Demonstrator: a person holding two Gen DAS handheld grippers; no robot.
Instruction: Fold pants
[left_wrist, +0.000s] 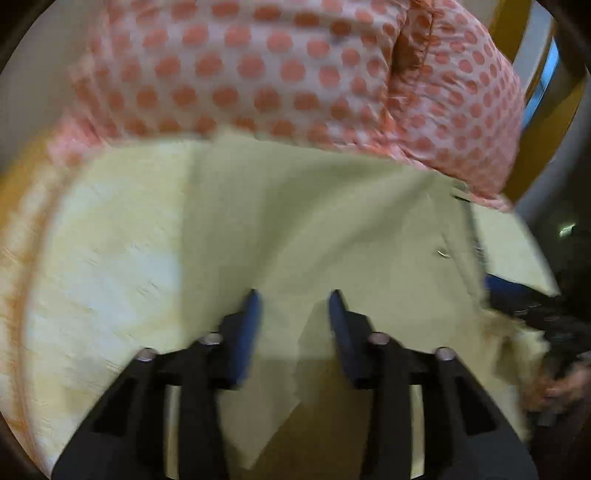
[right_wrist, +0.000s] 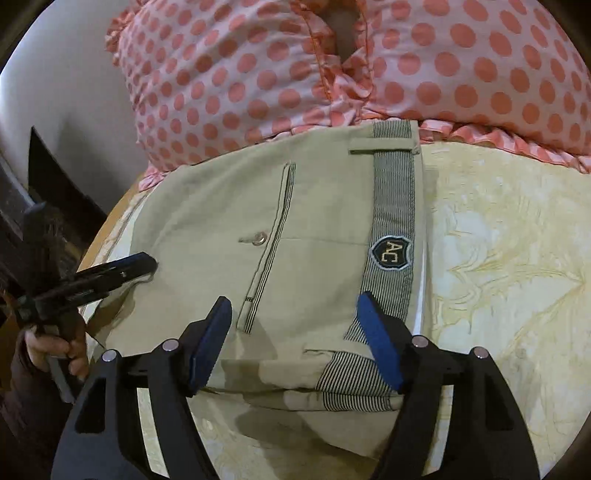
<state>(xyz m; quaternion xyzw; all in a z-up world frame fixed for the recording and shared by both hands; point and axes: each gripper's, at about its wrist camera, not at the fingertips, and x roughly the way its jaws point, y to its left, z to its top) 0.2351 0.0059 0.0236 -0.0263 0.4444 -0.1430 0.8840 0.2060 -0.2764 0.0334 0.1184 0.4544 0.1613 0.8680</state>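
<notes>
Beneath both spread-jawed grippers, left gripper (left_wrist: 293, 295) and right gripper (right_wrist: 293, 301), smooth khaki pants (right_wrist: 325, 229) with ribbed striped waistband (right_wrist: 393, 206) lie on seemingly a bed (right_wrist: 509, 258).

light: even, soft shadows | left view: motion-blurred (right sharp) | edges: fisheye-bent

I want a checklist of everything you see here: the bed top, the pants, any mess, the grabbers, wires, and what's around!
Surface: pale yellow patterned sheet, pants lying on it.
Job's things: khaki pants lying flat, striped waistband with a shield badge, buttoned back pocket.
Clutter: polka-dot pillows touching the pants' far edge.
Grippers: right gripper open, over the waistband end; left gripper open over the fabric in its own view, blurred.
Cables: nothing seen.
Surroundings: pale wall behind the pillows; yellow frame at the left view's right.
</notes>
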